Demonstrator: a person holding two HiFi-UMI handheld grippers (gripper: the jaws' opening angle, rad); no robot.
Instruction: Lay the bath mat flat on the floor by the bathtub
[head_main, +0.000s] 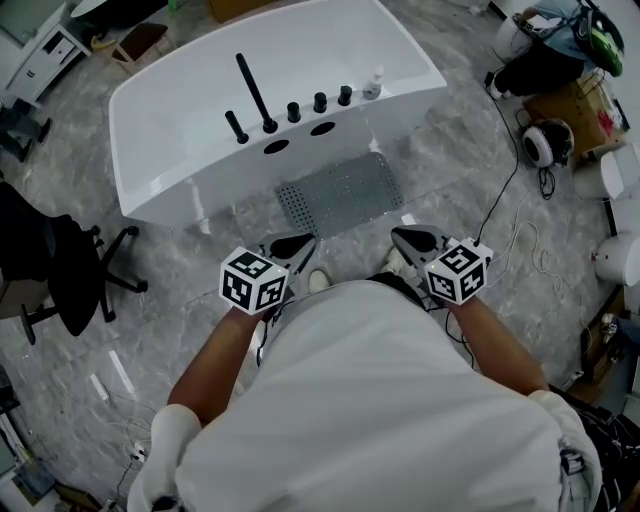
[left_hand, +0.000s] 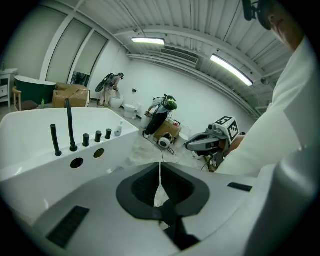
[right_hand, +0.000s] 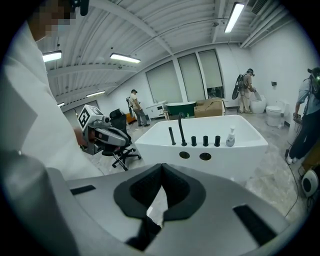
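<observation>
No word, brand or number can be read anywhere; the only signs are black-and-white square marker patterns on the left gripper (head_main: 295, 245) and the right gripper (head_main: 410, 240).

Grey studded mat (head_main: 340, 193) is lying flat and spread out on the marbled floor (head_main: 445, 150), sitting slightly askew, its far edge right against the white tub (head_main: 170, 110).

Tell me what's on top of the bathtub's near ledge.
On the bathtub ledge stand a black faucet, black knobs and a small bottle. Two holes are dark; their insides can't be seen.
</observation>
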